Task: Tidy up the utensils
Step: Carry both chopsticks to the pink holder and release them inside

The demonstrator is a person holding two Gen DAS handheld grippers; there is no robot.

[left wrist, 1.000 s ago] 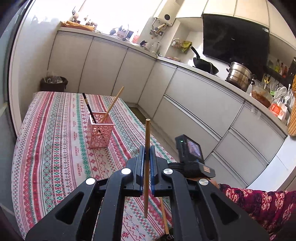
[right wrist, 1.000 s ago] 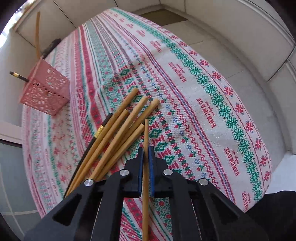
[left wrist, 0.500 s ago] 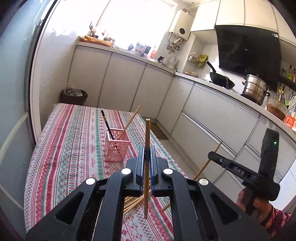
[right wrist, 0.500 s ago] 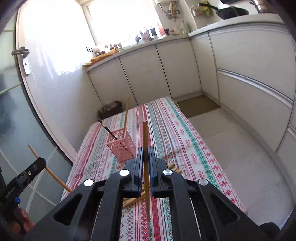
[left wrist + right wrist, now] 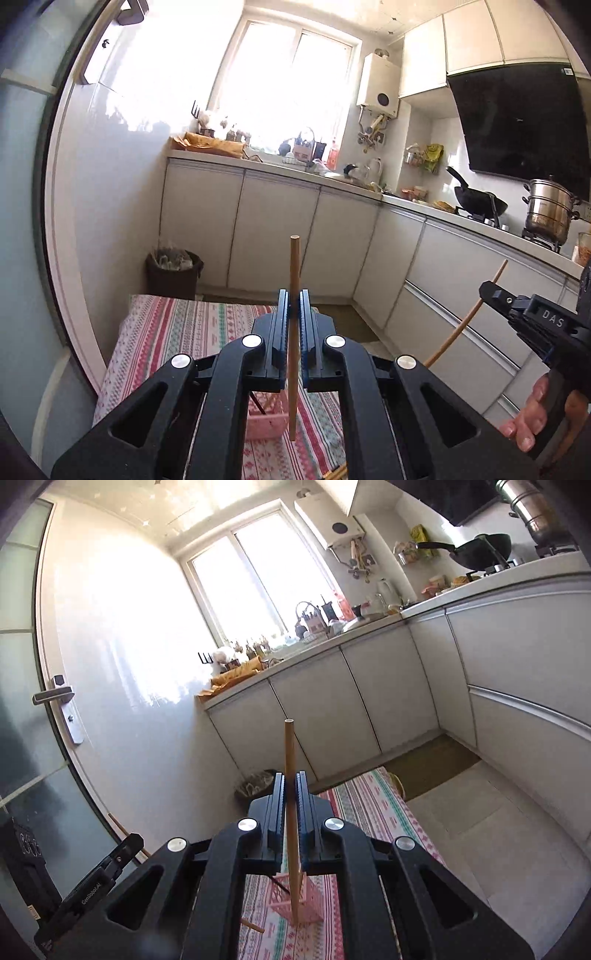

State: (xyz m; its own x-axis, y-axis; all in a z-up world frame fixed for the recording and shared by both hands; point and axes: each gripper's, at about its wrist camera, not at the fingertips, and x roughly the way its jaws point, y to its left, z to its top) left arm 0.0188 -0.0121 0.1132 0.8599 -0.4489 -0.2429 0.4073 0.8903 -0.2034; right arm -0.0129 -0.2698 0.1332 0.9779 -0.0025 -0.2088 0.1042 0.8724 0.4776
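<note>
- Chopsticks are in transit: each gripper carries one pale wooden chopstick, both lifted above the striped red, green and white tablecloth (image 5: 173, 332).
- Left gripper (image 5: 294, 314) has its jaws closed tight on a round wooden chopstick (image 5: 294, 280), which stands nearly upright, its top well above the jaws and its lower end hanging over the cloth.
- Right gripper (image 5: 290, 797) is likewise clamped on a second wooden chopstick (image 5: 289, 760), also close to vertical.
- Below both sits the pink perforated plastic holder (image 5: 308, 901), on the cloth and partly hidden by the gripper bodies; a dark stick (image 5: 281, 885) leans in it.
- More wooden sticks (image 5: 338, 472) appear to lie on the cloth at the left view's bottom edge, so the sorting looks unfinished.
- The step in hand seems to be carrying the two sticks to the holder.
- Next, each lower tip needs lining up over the holder's open top, one gripper at a time so they do not collide, then lowering before the jaws let go.
</note>
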